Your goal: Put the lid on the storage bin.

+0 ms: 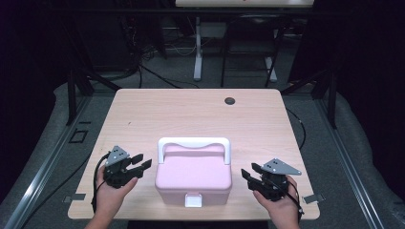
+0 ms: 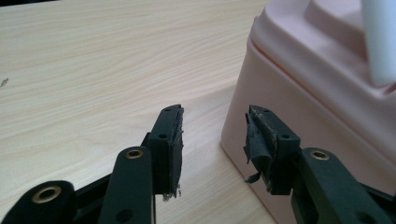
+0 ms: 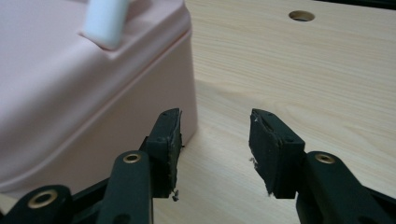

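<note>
Grippers flank a pink box (image 1: 193,177) in the high view; it sits near the front edge of the pale wooden surface (image 1: 191,109), lid down, its white latch (image 1: 193,200) facing the person and its white handle (image 1: 194,144) folded flat toward the far side; the left gripper (image 1: 141,163) stands just beside the box's left wall and the right gripper (image 1: 250,172) just beside its right wall, each with jaws parted and nothing between them, which reads as a two-sided approach to a box too wide for one gripper; a round hole (image 1: 230,100) in the surface lies well apart at the back. Left gripper view: the left gripper (image 2: 214,140) has its jaws apart with bare wood between them; the box's (image 2: 299,107) lower corner is just beside the right-hand jaw, whether touching I cannot tell; the pad on that jaw looks frayed. Right gripper view: the right gripper (image 3: 215,140) is likewise spread and empty, its left-hand jaw close against the box (image 3: 84,88) wall near the corner; contact is unclear. With the lid shut, the box's contents cannot be seen.
</note>
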